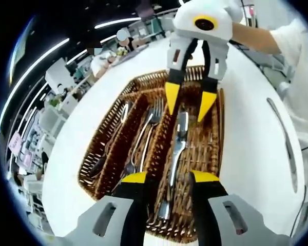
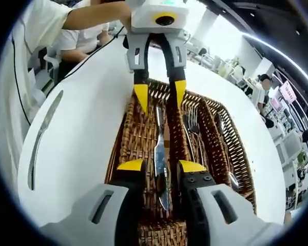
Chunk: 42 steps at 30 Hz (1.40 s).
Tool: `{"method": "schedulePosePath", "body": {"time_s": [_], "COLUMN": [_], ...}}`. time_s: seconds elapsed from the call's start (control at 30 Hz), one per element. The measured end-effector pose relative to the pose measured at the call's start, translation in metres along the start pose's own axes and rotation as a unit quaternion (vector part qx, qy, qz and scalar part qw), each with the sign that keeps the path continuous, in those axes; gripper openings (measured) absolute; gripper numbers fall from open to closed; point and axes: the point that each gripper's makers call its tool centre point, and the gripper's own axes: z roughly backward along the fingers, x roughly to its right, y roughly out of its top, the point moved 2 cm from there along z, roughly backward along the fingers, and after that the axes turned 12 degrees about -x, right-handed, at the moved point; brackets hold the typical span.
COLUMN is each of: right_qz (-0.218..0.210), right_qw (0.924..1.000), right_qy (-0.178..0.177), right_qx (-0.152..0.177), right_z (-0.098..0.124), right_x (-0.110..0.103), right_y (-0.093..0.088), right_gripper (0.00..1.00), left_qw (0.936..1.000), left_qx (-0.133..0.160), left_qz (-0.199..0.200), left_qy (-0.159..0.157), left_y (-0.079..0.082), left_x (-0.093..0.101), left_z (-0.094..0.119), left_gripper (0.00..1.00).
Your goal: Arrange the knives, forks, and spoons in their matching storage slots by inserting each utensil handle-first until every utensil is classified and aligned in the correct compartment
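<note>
tray: wicker tray (image 1: 110,120) on white bench (image 1: 246,154), three long slots side by side
knife slot: one knife (image 1: 177,154) lies lengthwise here, between both grippers; same knife (image 2: 160,159) in right gripper view
fork slot: middle slot, forks (image 1: 150,125) already in, tines toward 12 o'clock in left gripper view
spoon slot: far slot, at 9 o'clock of the forks in left gripper view, spoon (image 1: 113,136) in, count unclear
loose knife: second knife (image 2: 41,136) flat on bench at 9 o'clock of tray in right gripper view, well apart from tray; same knife (image 1: 283,143) at 3 o'clock in left gripper view
left gripper: (image 1: 167,177) jaws apart, straddling the slotted knife, contact not clear
right gripper: (image 2: 160,165) jaws apart over the same knife from the opposite end, nothing clamped
progress: looks mostly done; forks, spoon and one knife sorted
left to do: loose knife not yet in its slot; slotted knife probably being straightened
</note>
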Motion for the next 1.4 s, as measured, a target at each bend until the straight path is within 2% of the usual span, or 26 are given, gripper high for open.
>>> {"method": "schedulePosePath", "body": {"time_s": [0.27,0.43,0.9,1.03,1.4], "right_qz": [-0.012,-0.015,-0.04,-0.054,-0.054], "right_qw": [0.9999,0.9998,0.9985,0.9975,0.9976], "right_qy": [0.002,0.002,0.0,0.003,-0.002], "right_qx": [0.011,0.015,0.038,0.046,0.044], "right_z": [0.004,0.008,0.021,0.024,0.031], "right_x": [-0.001,-0.001,-0.005,-0.006,-0.016], "right_y": [0.002,0.002,0.003,0.003,-0.003], "right_gripper": [0.29,0.32,0.4,0.51,0.5], "left_qw": [0.9999,0.9998,0.9987,0.9981,0.9955], "left_qx": [0.003,0.004,0.018,0.022,0.039], "left_qz": [-0.002,0.0,0.02,0.027,0.048], "left_qy": [0.014,0.018,0.042,0.052,0.072], "left_y": [0.002,0.003,0.003,0.002,0.0], "left_x": [-0.002,-0.002,-0.006,-0.007,-0.004], "left_z": [0.006,0.007,0.019,0.024,0.036], "left_gripper": [0.41,0.43,0.58,0.61,0.7]}}
